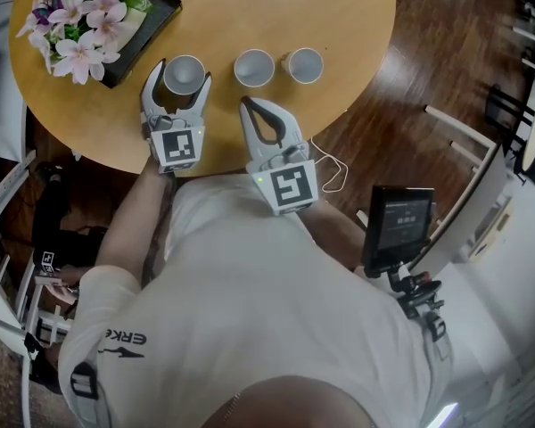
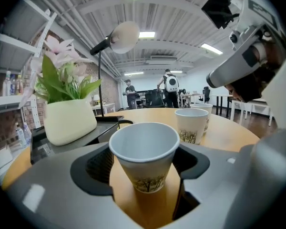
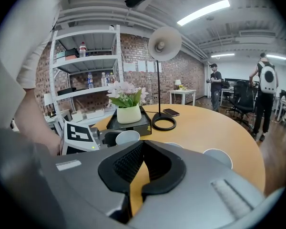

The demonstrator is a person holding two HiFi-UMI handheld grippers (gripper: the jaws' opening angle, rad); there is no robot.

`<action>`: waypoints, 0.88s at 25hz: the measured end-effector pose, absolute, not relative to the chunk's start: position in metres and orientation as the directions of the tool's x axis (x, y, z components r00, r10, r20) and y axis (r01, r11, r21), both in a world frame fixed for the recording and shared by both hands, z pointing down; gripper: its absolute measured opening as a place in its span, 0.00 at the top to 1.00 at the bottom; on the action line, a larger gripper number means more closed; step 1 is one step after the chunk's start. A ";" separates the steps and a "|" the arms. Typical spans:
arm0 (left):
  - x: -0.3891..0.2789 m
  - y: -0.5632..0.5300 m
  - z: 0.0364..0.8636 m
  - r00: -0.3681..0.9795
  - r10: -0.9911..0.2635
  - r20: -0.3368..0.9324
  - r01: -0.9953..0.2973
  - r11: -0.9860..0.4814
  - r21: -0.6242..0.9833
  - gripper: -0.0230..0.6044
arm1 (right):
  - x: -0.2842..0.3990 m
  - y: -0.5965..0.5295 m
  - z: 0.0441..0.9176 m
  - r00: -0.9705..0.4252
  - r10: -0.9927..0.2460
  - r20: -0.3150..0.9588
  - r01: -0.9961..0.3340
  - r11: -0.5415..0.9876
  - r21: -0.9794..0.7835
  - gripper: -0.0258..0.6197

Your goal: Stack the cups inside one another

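The nearest paper cup [image 2: 145,156] stands upright on the round wooden surface [image 1: 276,16], mouth up, between the jaws of the left tongs [image 1: 180,75]. Those jaws are spread wide, and a gap shows on either side of the cup wall, so nothing is gripped yet. I judge the cup to be very light, thin-walled and easy to crush or tip. Its wall tapers towards the base, so a hard squeeze could push it out of the pads. The best hold looks to be on the upper wall just under the rolled rim, where the paper is stiffest, with only gentle pressure and the cup kept level. Being empty, it could skid on the smooth wood if one pad touches before the other

The right tongs [image 1: 249,105] are clenched on nothing, their tips together just over the wood near its front edge. They point towards the middle cup [image 1: 253,67] but stay clear of it. The third cup [image 1: 304,64] stands just beside that one, further to the right. All three cups are separate and upright in a row, so none is nested yet

Both forearms reach forward from the body with the tongs side by side and angled gently downward. The left pair is a little ahead, straddling its cup, and the right pair is held back. Beyond the cups, a black tray with pink flowers [image 1: 89,20] sits at the far left
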State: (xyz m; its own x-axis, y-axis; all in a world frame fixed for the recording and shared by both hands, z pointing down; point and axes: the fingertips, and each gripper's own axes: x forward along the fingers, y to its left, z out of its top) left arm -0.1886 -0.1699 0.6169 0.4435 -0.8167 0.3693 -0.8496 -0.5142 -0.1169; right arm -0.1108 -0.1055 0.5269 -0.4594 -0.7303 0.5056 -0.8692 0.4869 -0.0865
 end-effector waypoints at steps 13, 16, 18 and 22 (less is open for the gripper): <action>-0.187 -0.181 0.610 0.442 -0.835 0.328 -0.858 -0.500 -0.118 0.39 | -0.106 -0.106 0.527 -0.460 -0.731 0.503 -0.871 0.482 -0.095 0.94; -0.187 -0.178 0.608 0.440 -0.829 0.346 -0.855 -0.504 -0.122 0.39 | -0.105 -0.107 0.521 -0.465 -0.736 0.491 -0.868 0.490 -0.087 0.94; -0.182 -0.188 0.576 0.444 -0.835 0.326 -0.856 -0.503 -0.122 0.39 | -0.105 -0.107 0.516 -0.466 -0.743 0.480 -0.868 0.490 -0.085 0.94; -0.188 -0.173 0.581 0.432 -0.843 0.322 -0.876 -0.476 -0.072 0.39 | -0.102 -0.106 0.501 -0.463 -0.763 0.451 -0.871 0.485 -0.074 0.94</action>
State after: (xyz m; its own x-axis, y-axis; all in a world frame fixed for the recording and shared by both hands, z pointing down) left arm -0.1879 -0.1729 0.5811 0.4316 -0.8427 0.3218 -0.8764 -0.4763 -0.0717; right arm -0.1022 -0.1058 0.5014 -0.4629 -0.7628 0.4515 -0.8713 0.4851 -0.0737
